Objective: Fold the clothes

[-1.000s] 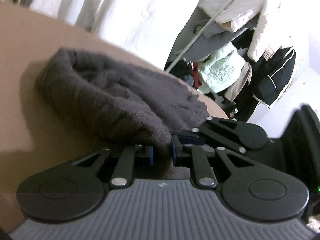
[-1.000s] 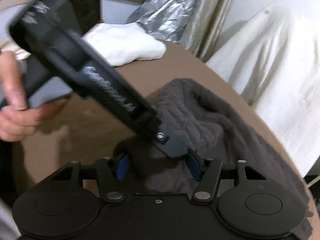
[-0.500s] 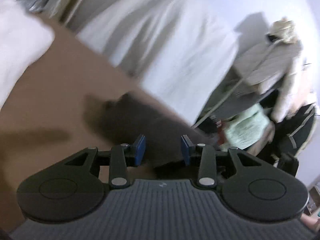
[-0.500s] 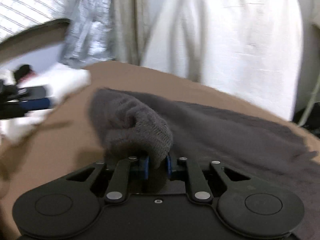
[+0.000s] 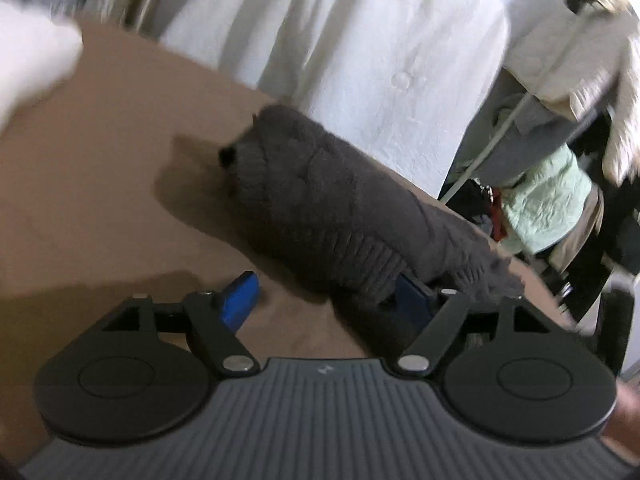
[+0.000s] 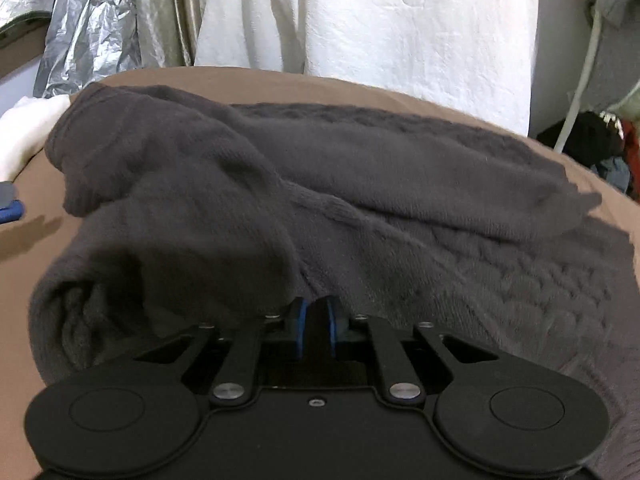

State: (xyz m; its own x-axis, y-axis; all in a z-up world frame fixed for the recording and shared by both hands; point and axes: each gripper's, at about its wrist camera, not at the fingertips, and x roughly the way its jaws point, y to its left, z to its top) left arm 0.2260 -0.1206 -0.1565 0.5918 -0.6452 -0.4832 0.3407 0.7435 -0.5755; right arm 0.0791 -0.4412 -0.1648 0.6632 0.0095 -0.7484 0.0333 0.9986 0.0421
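Brown bedding (image 5: 100, 200) fills the left wrist view, with white drapery (image 5: 360, 60) behind and a rack of hanging clothes (image 5: 560, 140) at the far right. My left tongs (image 5: 324, 300) stand spread. The left blue pad (image 5: 240, 300) is bare, and a ribbed edge of the dark grey sweater (image 5: 340, 208) lies against the right one. The garment shows here as a bunched roll running away from me across the brown surface. I judge this edge is not gripped, so the tongs should close on it before any lift.

Right wrist view: same drapery (image 6: 380, 20), plus crumpled silver foil (image 6: 100, 32) and a white bundle (image 6: 28, 136) at left. My right tongs (image 6: 316, 328) are pressed together on a thin fold of the sweater (image 6: 360, 180). Only this view shows the garment's full spread, one layer already lying over another. I would carry the pinched fold across evenly, keeping it taut.
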